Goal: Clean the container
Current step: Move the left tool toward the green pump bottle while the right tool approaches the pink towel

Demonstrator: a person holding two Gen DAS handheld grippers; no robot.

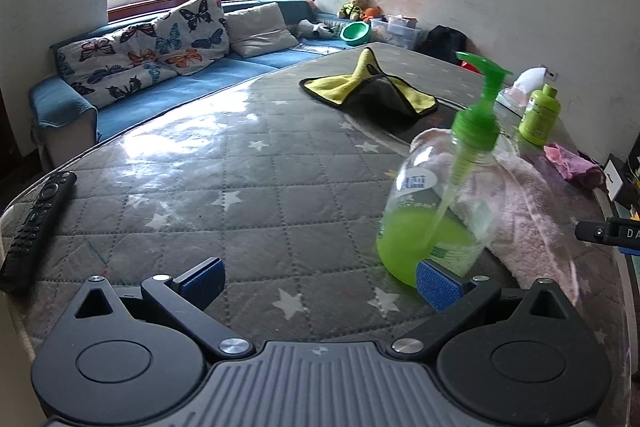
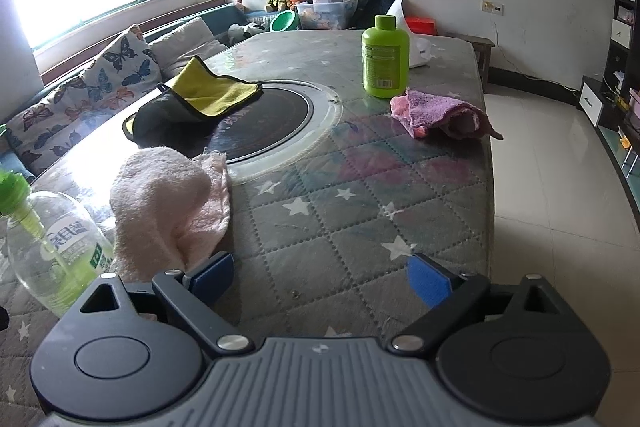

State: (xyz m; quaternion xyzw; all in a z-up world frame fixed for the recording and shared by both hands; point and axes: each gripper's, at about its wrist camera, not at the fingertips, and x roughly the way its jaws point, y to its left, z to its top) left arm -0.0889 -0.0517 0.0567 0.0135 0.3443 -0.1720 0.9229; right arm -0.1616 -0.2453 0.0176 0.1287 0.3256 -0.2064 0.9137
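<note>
A clear pump bottle (image 1: 436, 203) with a green pump head and green liquid in its lower part stands on the grey quilted table (image 1: 256, 195), just beyond the right finger of my open, empty left gripper (image 1: 320, 285). It also shows at the left edge of the right wrist view (image 2: 52, 251). A pale pink towel (image 2: 172, 207) lies bunched right behind the bottle, also visible in the left wrist view (image 1: 532, 219). My right gripper (image 2: 320, 279) is open and empty, low over the table to the right of the towel.
A yellow and grey cloth (image 2: 192, 103) lies partly over a round black hob (image 2: 276, 115). A green capped bottle (image 2: 385, 57) and a purple cloth (image 2: 436, 113) sit at the far right. A black remote (image 1: 36, 227) lies at the left edge. The table's right edge (image 2: 490, 187) drops to a tiled floor.
</note>
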